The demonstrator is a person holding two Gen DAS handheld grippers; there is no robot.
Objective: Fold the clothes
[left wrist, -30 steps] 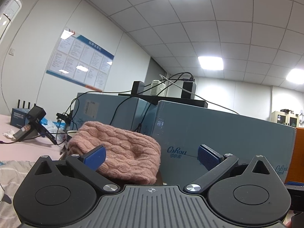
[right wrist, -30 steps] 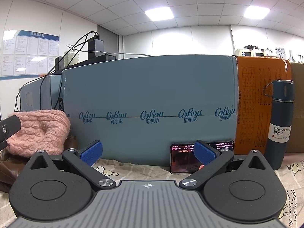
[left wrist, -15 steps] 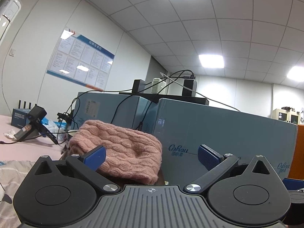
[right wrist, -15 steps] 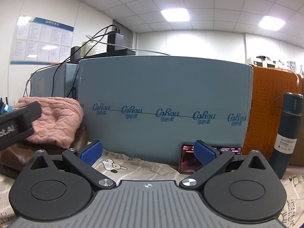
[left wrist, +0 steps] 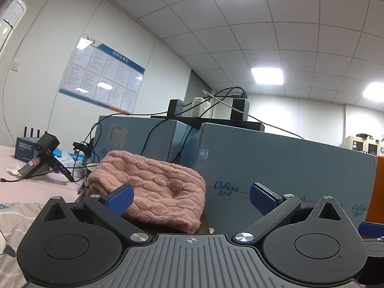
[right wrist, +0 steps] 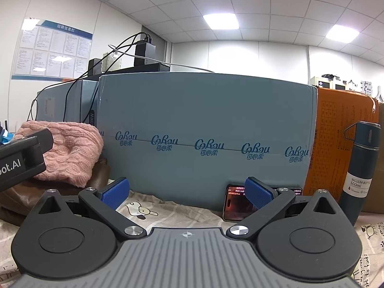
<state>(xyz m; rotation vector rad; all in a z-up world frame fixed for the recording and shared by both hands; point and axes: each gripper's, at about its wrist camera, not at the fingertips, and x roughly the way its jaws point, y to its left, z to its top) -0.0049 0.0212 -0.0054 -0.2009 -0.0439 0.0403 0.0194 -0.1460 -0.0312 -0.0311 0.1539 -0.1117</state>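
Left gripper [left wrist: 190,195]: jaws spread wide, blue pads bare, nothing between them. Right gripper [right wrist: 187,190]: jaws likewise wide apart and empty.

Garment: a pink cable-knit sweater [left wrist: 153,184] lies bunched, not flat, on top of a dark brown item [right wrist: 21,201] whose nature cannot be determined. In the left wrist view the sweater sits directly ahead, its near edge partly hidden behind the left pad. In the right wrist view it lies to the left, well clear of that gripper's pads, and is partly blocked by the black body of the left gripper, which enters at the left edge.

Obstructions behind the work area: a large grey-blue cardboard box [right wrist: 204,129], printed with a repeated logo, stands upright just beside the sweater, on its right. A second box of the same colour [left wrist: 141,134] stands behind the sweater. Black chargers and cables [right wrist: 144,52] rest on top of the boxes, and cables trail down towards the sweater. An orange box [right wrist: 340,139] adjoins the grey-blue one on the right.

Other items: a phone [right wrist: 236,204] with a lit screen leans against the base of the box, directly beyond the right pad. A dark blue vacuum bottle [right wrist: 362,168] stands upright at far right. A printed sheet with cartoon animals [right wrist: 153,213] covers the surface beneath the right gripper. A small black camera [left wrist: 46,148] and wrappers lie on the pink surface at far left.
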